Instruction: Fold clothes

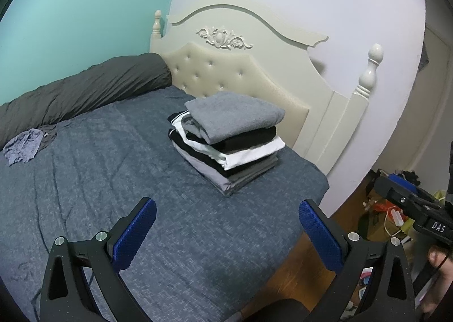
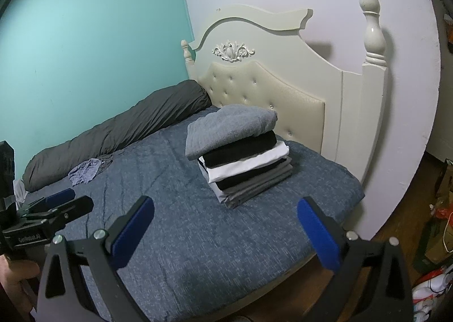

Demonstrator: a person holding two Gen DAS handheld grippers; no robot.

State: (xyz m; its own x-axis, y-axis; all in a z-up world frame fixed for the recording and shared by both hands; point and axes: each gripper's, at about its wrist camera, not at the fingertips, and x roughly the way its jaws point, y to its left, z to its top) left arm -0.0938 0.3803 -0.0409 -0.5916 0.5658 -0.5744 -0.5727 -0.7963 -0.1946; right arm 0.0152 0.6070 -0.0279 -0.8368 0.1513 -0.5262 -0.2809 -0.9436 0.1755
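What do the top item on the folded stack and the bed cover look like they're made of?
Top folded item: thick grey fabric with a soft, nubby matte surface, likely terry or fleece; it folds in fat, rounded edges. Bed cover: mottled blue woven cloth, matte, with fine creases, possibly cotton; the weave is too small to tell.

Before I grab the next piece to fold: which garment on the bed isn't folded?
The crumpled bluish-purple garment beside the dark grey bolster; the others sit folded in the stack near the headboard.

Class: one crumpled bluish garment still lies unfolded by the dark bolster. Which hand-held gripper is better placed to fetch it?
Probably left: the left hand-held gripper is open, empty and on the crumpled garment's side; the right hand-held gripper is further away.
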